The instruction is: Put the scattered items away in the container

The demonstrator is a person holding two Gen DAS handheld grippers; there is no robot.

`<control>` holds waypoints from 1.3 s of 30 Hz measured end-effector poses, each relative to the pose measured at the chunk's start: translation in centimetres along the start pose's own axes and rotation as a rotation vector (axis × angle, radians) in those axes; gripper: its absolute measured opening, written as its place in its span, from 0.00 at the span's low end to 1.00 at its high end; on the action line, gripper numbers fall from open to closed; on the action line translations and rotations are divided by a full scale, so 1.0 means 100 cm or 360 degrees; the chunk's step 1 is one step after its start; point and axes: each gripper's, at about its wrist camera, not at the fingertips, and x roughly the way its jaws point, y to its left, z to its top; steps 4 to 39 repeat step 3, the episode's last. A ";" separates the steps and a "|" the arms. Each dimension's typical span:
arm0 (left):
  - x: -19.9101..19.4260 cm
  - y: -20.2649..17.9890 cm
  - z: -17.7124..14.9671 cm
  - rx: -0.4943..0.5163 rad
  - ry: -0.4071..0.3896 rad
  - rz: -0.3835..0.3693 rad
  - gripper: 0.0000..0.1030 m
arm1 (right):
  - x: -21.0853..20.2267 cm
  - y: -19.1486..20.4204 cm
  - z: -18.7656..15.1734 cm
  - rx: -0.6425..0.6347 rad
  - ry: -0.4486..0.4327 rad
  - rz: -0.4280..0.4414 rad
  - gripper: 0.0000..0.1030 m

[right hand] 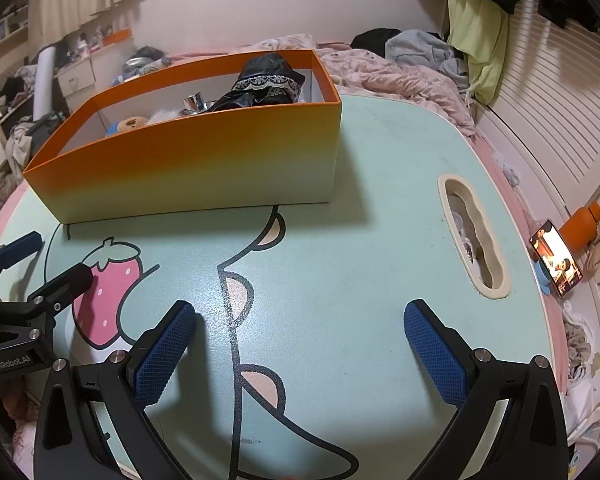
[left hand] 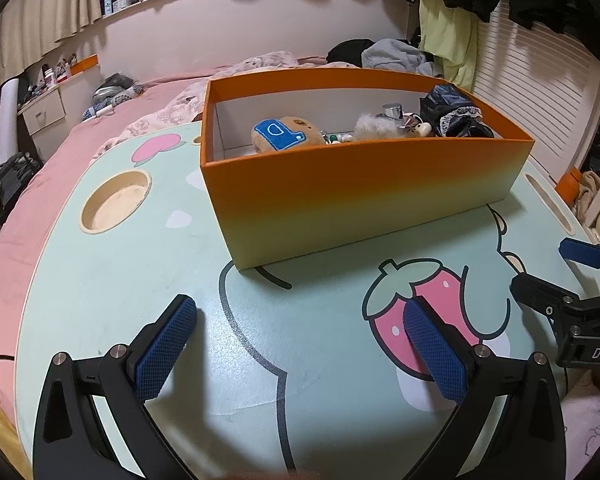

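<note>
Both the left gripper (left hand: 300,344) and right gripper (right hand: 300,344) gaped wide, empty; ahead, the box (left hand: 356,196) risked a nudge.

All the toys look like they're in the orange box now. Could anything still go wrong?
Maybe two things. The black lacy bundle sticks up above the orange box rim, so it might tumble out if the box gets bumped. And the box sits close to the far edge of the little table on a soft bed, so a push could slide it off.
</note>
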 end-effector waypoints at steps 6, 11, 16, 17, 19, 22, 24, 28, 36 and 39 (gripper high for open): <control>0.000 0.000 0.000 -0.0001 -0.0003 0.0004 1.00 | 0.000 0.000 0.000 0.0000 0.0000 0.0000 1.00; 0.000 0.000 0.000 -0.0001 -0.0003 0.0004 1.00 | 0.000 0.000 0.000 0.0000 0.0000 0.0000 1.00; 0.000 0.000 0.000 -0.0001 -0.0003 0.0004 1.00 | 0.000 0.000 0.000 0.0000 0.0000 0.0000 1.00; 0.000 0.000 0.000 -0.0001 -0.0003 0.0004 1.00 | 0.000 0.000 0.000 0.0000 0.0000 0.0000 1.00; 0.000 0.000 0.000 -0.0001 -0.0003 0.0004 1.00 | 0.000 0.000 0.000 0.0000 0.0000 0.0000 1.00; 0.000 0.000 0.000 -0.0001 -0.0003 0.0004 1.00 | 0.000 0.000 0.000 0.0000 0.0000 0.0000 1.00; 0.000 0.000 0.000 -0.0001 -0.0003 0.0004 1.00 | 0.000 0.000 0.000 0.0000 0.0000 0.0000 1.00; 0.000 0.000 0.000 -0.0001 -0.0003 0.0004 1.00 | 0.000 0.000 0.000 0.0000 0.0000 0.0000 1.00; 0.000 0.000 0.000 -0.0001 -0.0003 0.0004 1.00 | 0.000 0.000 0.000 0.0000 0.0000 0.0000 1.00; 0.000 0.000 0.000 -0.0001 -0.0003 0.0004 1.00 | 0.000 0.000 0.000 0.0000 0.0000 0.0000 1.00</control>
